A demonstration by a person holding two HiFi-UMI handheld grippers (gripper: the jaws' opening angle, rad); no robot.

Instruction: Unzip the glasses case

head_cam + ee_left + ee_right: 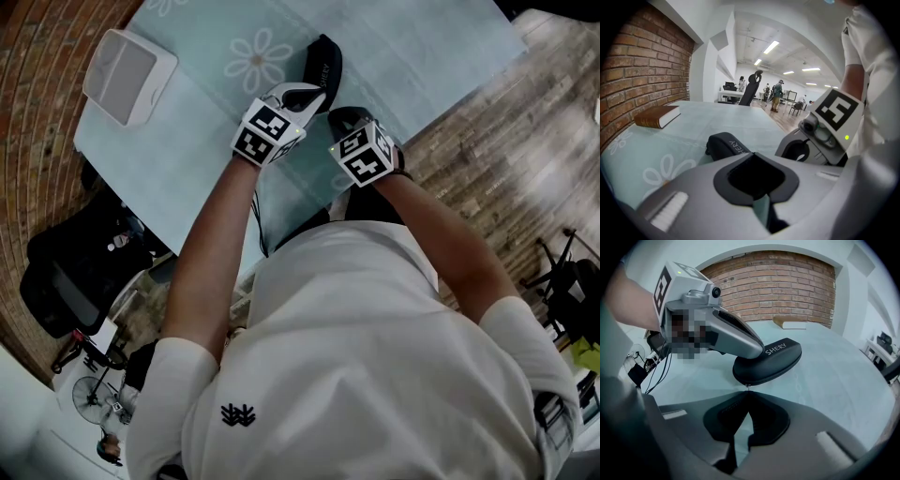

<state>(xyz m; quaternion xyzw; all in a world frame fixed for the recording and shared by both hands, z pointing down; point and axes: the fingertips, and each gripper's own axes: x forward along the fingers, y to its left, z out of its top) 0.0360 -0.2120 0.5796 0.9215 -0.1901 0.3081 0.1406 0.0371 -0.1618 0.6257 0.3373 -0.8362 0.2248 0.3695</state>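
jaws of the right gripper (747,392) are pinched shut on the tiny zipper pull (746,386) at the near end of the glasses case (773,363). the case's other side is clamped by the left gripper (757,165). the black case is laid on the pale green tabletop (834,380). beyond the case, well apart, a book (657,116) is seen.

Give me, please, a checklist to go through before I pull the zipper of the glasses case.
1. Glasses case lies on the tablecloth: ok.
2. Left gripper steadies it, jaws together, tips on its top: ok.
3. Right gripper has its jaws closed on the zipper pull: ok, as it seems.
4. Case fully zipped at this moment: cannot tell.
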